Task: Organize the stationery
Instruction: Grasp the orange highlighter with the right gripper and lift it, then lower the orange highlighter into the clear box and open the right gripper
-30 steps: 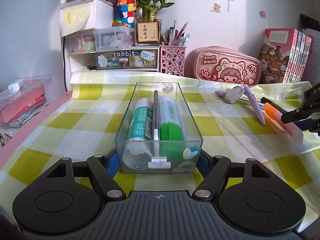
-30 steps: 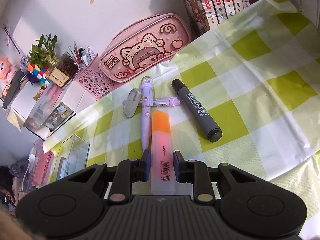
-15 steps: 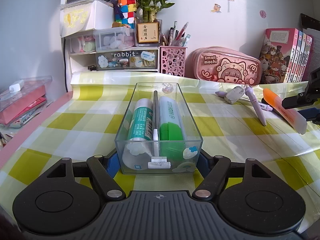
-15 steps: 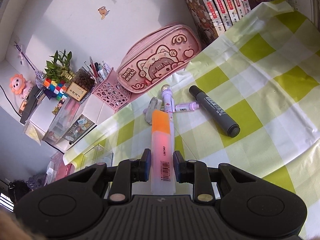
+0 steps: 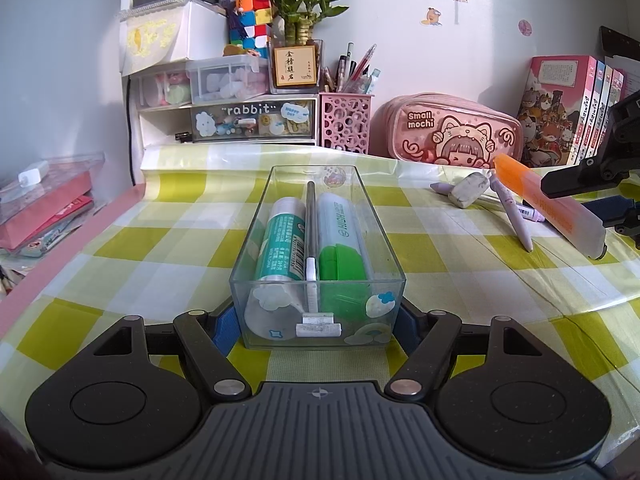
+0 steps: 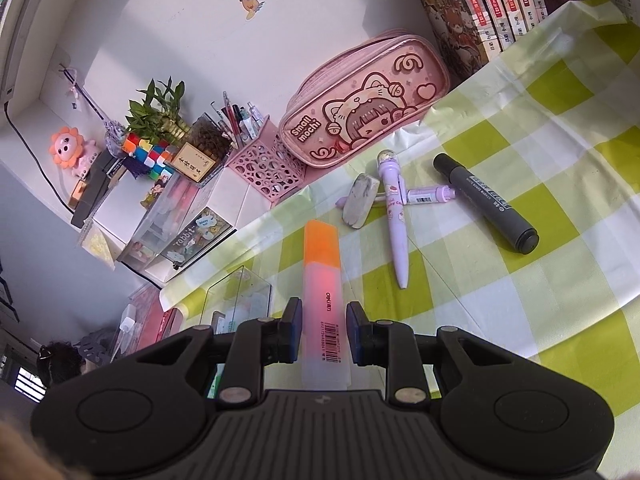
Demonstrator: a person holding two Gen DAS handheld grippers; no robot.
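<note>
Highlighter [image 6: 322,280] between right gripper [image 6: 322,330] pads.

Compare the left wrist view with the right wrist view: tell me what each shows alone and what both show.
Only the left wrist view: the left claw clamped on the clear box, with a green marker, a teal tube and a thin pen inside.

Only the right wrist view: the grey board marker lying on the cloth.

Both: the orange highlighter gripped by the right claw, the eraser, the purple pen and the pink pencil case.
</note>
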